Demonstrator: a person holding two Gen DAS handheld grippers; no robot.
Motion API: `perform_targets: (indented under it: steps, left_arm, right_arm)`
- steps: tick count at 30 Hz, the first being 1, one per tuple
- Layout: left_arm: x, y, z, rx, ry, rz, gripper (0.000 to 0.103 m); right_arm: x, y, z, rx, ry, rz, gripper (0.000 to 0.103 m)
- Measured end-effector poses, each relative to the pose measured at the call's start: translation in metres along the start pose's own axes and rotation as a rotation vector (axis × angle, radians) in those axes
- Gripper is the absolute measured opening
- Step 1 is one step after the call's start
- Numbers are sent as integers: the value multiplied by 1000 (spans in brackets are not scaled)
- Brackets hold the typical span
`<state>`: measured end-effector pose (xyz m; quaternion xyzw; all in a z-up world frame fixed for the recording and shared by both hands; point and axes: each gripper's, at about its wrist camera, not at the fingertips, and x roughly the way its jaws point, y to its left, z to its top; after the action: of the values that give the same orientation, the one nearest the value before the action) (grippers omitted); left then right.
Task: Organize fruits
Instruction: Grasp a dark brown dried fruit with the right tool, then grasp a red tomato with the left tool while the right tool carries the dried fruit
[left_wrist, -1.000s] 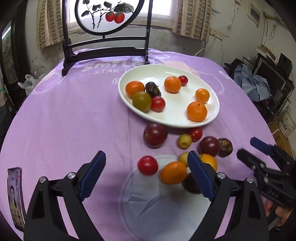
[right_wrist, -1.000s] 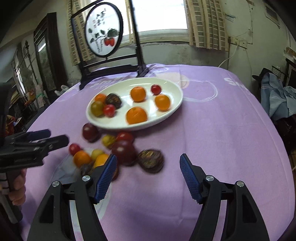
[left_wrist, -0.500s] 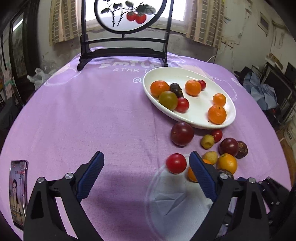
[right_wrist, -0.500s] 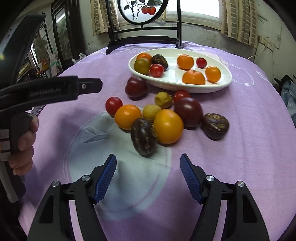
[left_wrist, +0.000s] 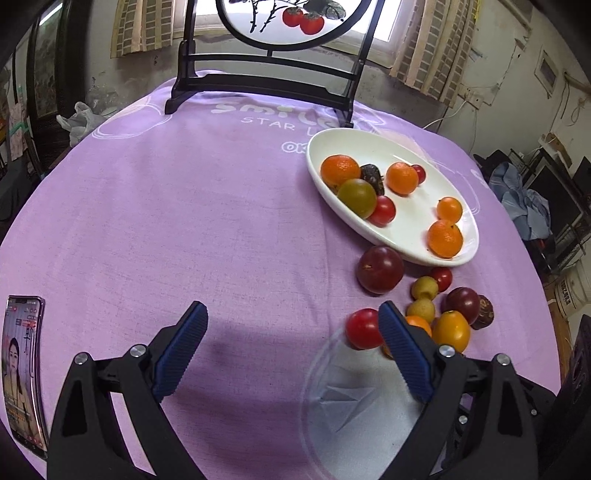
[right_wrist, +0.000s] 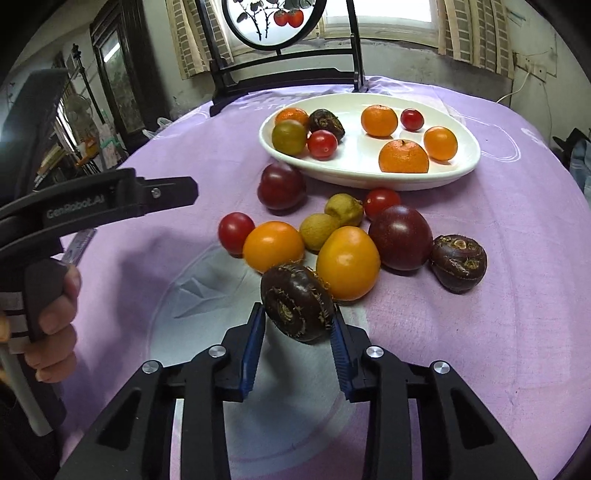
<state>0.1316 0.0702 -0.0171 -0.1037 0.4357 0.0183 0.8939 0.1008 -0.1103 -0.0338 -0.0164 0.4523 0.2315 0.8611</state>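
Note:
My right gripper (right_wrist: 297, 325) is shut on a dark brown water chestnut (right_wrist: 297, 301) at the near edge of a pile of loose fruit: two orange fruits (right_wrist: 347, 262), a dark plum (right_wrist: 400, 236), two yellow-green ones (right_wrist: 319, 230), red tomatoes (right_wrist: 236, 229) and a second water chestnut (right_wrist: 458, 262). A white oval plate (right_wrist: 461, 166) behind holds several oranges, tomatoes, a green fruit and a chestnut. My left gripper (left_wrist: 291, 343) is open and empty over the purple cloth, left of the pile (left_wrist: 450, 330); it also shows in the right wrist view (right_wrist: 177, 192).
A clear round plastic lid (left_wrist: 351, 402) lies on the purple tablecloth (left_wrist: 184, 221) under my grippers. A phone (left_wrist: 22, 369) lies at the near left edge. A black stand with a round painted screen (left_wrist: 266, 85) stands at the back. Clutter beyond the table's right edge.
My right gripper moved forward and closed on the dark water chestnut. My left gripper shifted left, away from the fruit pile, still open.

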Motion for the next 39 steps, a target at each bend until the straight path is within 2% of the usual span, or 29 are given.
perform_targets:
  steps: [4,8,12,15,20,21,23,25,26,27,28,29,32,33,34,35,39]
  left_arm:
    - [-1,-5,0,56,-18,38,91]
    - [6,-13,-6,105,15,29,91]
    - [12,-25,-16,165,31,71,91]
    - [11,-34,-22,207,46,38,91]
    - [13,-46,-32,284,42,57,91]
    - [15,-47,-33,290,42,61,91]
    - [18,-47,-34,294,46,70,91]
    - [19,-46,-33,287,58,67,91]
    - [18,-44,-32,280,55,62,91]
    - [16,-43,-30,274,48,57,91]
    - [14,-42,-29,271,40,55,91]
    - [12,-41,-28,266,34,55,91]
    - [12,-37,-26,248,36,55,91]
    - [12,-36,-25,240,36,53,91]
    - [12,-35,-25,235,35,52,91]
    - [11,-35,-25,232,32,51,91]
    - [11,-36,-26,234,29,28,91]
  right_arm:
    - [-14,-7,-2,-7,-44,3,34]
    - [-27,-17,-2,3,-80,3,33]
    - [-38,-26,-2,14,-119,1,28]
    - [-42,-32,0,23,-124,-3,25]
    - [-37,-27,-4,-21,-77,4,26]
    - [-35,-24,-6,-40,-64,3,28]
    - [-30,-20,-9,-57,-40,3,40]
    - [-28,-18,-12,-59,-32,6,44]
    - [-30,-19,-12,-56,-39,17,53]
    - [-33,-18,-12,-54,-50,35,58]
    - [-33,-17,-13,-62,-49,45,71]
    - [-32,-13,-16,-84,-36,52,74]
    - [-21,-2,-24,-131,13,44,71]
    - [-17,2,-26,-144,25,36,66]
    - [-13,6,-28,-165,42,19,51]
    - [-12,10,-30,-192,33,-11,46]
    - [-14,11,-30,-188,25,-13,43]
